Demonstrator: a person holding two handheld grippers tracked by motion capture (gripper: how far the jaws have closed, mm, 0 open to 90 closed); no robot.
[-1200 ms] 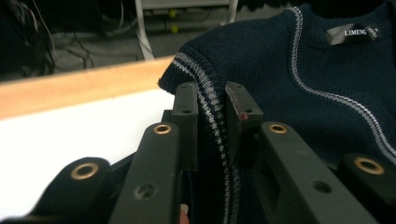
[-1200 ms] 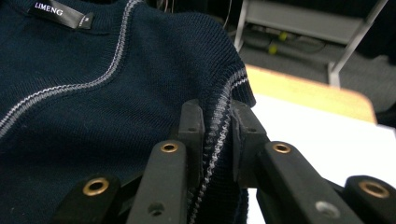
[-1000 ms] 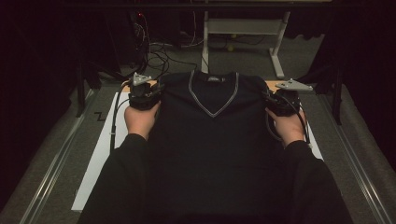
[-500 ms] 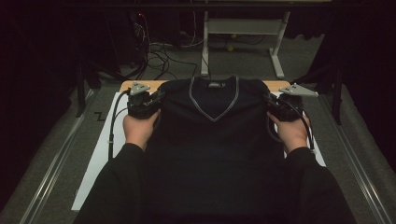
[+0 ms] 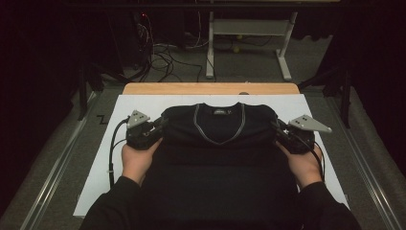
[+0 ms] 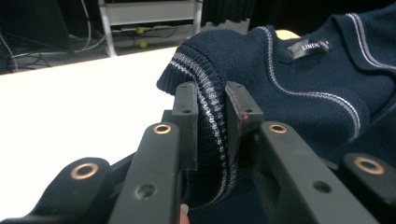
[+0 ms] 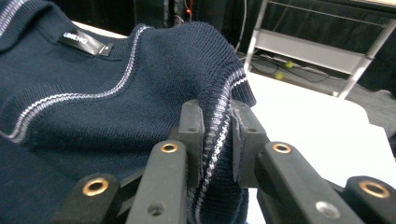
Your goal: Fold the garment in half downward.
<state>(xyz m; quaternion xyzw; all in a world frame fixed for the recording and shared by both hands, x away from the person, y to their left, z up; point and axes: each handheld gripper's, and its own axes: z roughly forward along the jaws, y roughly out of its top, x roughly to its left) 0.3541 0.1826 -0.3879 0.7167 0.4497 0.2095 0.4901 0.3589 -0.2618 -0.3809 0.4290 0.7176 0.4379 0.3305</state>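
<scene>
Between the left tongs, a striped ribbed edge of the sweater is pinched tight; the right tongs clamp a matching edge on the sweater's other side. Gripping both sides at once probably lets the person carry the top part evenly, so the fold comes out straight rather than skewed. From above, the left tongs sit at the garment's left shoulder and the right tongs at its right, with the collar facing up between them. Around it, the sweater lies on the white counter, its near part running toward the person's sleeves.
</scene>
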